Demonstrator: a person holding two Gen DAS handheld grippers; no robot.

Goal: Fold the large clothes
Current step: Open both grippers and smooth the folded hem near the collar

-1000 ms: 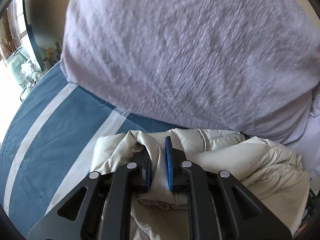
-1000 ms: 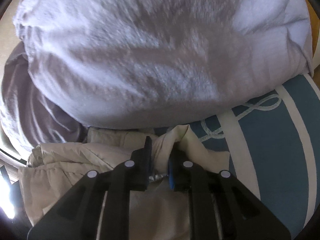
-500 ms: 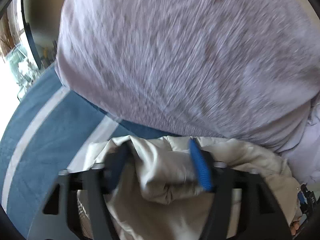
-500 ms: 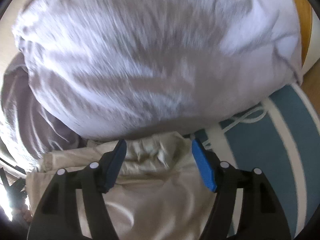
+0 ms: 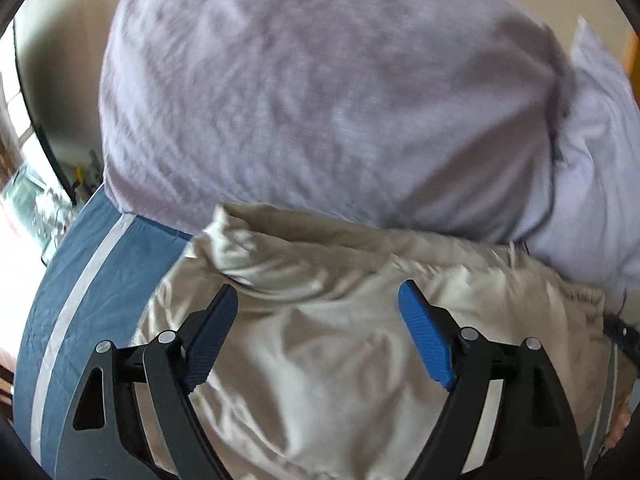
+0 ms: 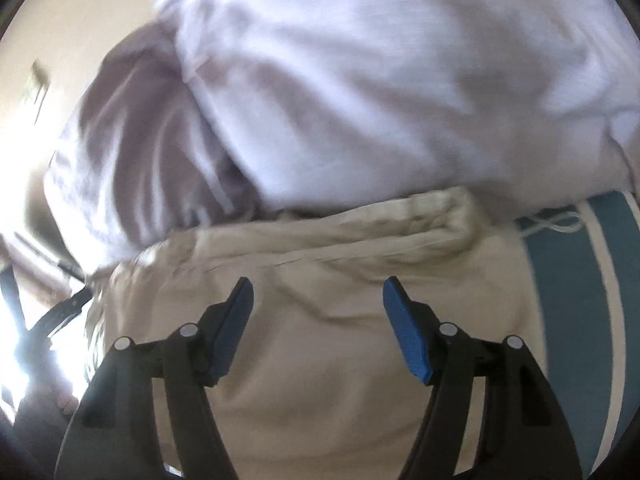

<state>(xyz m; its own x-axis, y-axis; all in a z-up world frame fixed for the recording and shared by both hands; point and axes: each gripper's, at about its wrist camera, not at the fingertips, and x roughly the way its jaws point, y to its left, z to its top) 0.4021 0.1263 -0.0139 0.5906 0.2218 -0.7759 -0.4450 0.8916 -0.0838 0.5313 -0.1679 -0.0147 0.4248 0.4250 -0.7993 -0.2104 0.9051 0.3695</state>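
tongs on both sides, left tongs (image 5: 318, 332) opening and right tongs (image 6: 316, 326) wide, hang empty over the beige jacket (image 5: 360, 360) on the bed (image 5: 80, 300); regrip the fold's outer corners evenly.

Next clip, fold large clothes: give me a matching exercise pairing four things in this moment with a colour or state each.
Things:
1. jacket
2. pillow
3. bedsheet
4. left gripper

Descriptions:
A. blue with pale stripes
B. jaws opening, gripping nothing
C. cream, crumpled
D. pale lilac, bulky

Pairs: 1-C, 2-D, 3-A, 4-B
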